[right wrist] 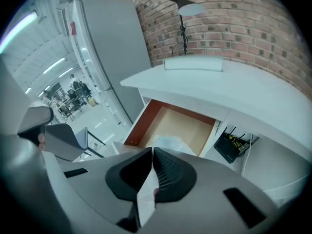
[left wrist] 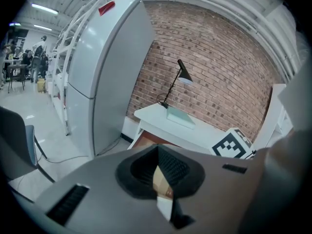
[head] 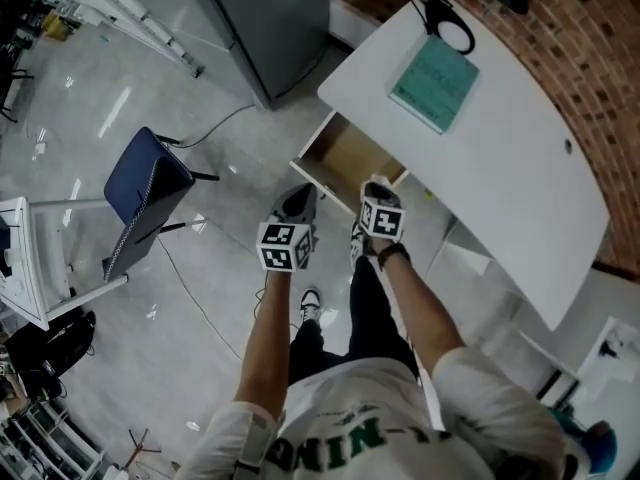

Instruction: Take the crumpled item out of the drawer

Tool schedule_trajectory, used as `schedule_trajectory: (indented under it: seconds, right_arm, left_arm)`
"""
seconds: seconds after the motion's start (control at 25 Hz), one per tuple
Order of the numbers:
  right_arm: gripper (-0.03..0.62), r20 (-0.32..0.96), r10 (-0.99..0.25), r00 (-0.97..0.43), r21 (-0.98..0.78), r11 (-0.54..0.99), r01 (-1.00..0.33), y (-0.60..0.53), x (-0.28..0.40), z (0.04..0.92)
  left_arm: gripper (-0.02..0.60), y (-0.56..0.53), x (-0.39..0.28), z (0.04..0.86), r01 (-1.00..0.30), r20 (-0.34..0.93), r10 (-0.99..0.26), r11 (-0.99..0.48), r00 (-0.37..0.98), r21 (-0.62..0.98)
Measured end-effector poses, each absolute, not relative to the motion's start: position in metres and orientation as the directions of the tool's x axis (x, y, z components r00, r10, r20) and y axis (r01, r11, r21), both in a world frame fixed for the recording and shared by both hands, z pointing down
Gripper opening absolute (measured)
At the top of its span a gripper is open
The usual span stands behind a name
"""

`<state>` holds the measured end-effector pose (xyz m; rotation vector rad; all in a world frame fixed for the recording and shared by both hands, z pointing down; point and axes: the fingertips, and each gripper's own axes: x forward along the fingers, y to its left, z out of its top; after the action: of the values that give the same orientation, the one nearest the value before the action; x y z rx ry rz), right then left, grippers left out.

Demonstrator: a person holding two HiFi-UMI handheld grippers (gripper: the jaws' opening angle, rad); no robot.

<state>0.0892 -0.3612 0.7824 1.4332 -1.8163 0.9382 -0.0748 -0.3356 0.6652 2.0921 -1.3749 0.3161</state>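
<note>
The wooden drawer [head: 345, 156] under the white desk [head: 500, 158] stands pulled out, and its tan floor [right wrist: 183, 123] shows bare. A pale crumpled item [right wrist: 170, 143] sits right at the tips of my right gripper [right wrist: 152, 151], over the drawer's front edge. The jaws are pressed together, with a white strip of the item pinched between them. In the head view the right gripper [head: 375, 186] is at the drawer's front right corner, with the crumpled item [head: 376, 180] at its tip. My left gripper [head: 300, 203] hovers beside it, just in front of the drawer. Its tips [left wrist: 157, 147] meet and hold nothing.
A green book [head: 433, 83] and a black lamp base [head: 450, 23] lie on the desk by the brick wall. A grey fridge [head: 270, 18] stands left of the drawer. A blue chair [head: 145, 183] is on the floor at the left. A black box with cables [right wrist: 229, 147] hangs under the desk.
</note>
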Motion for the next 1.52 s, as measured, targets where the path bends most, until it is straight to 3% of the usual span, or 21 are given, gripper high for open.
schedule_trajectory:
  seconds: [0.28, 0.84, 1.52]
  right_arm:
    - [0.014, 0.734, -0.641, -0.226, -0.16, 0.16, -0.974, -0.318, 0.1, 0.686]
    - [0.015, 0.371, -0.891, -0.262, -0.179, 0.208, -0.962, -0.234, 0.107, 0.467]
    - [0.015, 0.143, -0.963, -0.228, -0.08, 0.219, -0.972, -0.18, 0.11, 0.364]
  left_arm:
    - [-0.008, -0.297, -0.07, 0.592, -0.897, 0.454, -0.78, -0.318, 0.431, 0.306]
    - [-0.008, -0.216, -0.074, 0.429, -0.907, 0.262, -0.869, -0.388, 0.42, 0.166]
    - [-0.008, -0.174, -0.07, 0.35, -0.9, 0.099, -0.895, -0.434, 0.435, 0.038]
